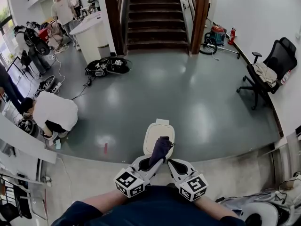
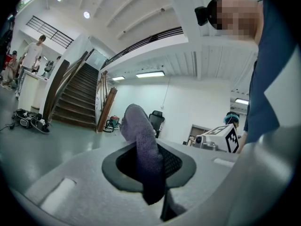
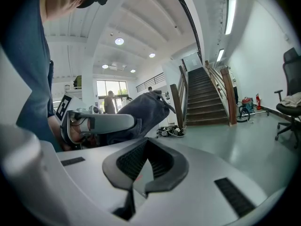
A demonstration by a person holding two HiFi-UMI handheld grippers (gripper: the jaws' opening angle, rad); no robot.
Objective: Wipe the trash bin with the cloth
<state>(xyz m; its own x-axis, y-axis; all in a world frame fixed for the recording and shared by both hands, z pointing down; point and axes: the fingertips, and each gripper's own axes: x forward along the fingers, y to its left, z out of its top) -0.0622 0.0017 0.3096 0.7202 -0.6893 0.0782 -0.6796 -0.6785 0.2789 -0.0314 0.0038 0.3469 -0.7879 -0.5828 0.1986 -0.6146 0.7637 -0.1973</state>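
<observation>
Left gripper (image 1: pixel 149 163) sits low and centre in the head view, claw pinching the dark purple cloth (image 1: pixel 161 149), and the cloth stands up out of it towards the middle of the frame. In the left gripper view the pads are clamped on that cloth (image 2: pixel 140 145) right in the centre, with the fabric rising in a rounded fold above the claw (image 2: pixel 146 167). Right gripper (image 1: pixel 177 165) is just beside it, a touch to the right, claw pressed together with nothing in it; its own view shows the dark pads (image 3: pixel 162 166) meeting. From there the cloth (image 3: pixel 141 111) bulges at centre left, over the left gripper (image 3: pixel 101 123). The cream trash bin (image 1: pixel 153 130) stands on the grey floor (image 1: pixel 207 112) just past both claws, lid shut, and the cloth overlaps its near edge; contact I cannot tell. Staircase (image 1: pixel 157 18) at the top, office chair (image 1: pixel 275 65) far right, a crouching person (image 1: pixel 54 112) at the left
</observation>
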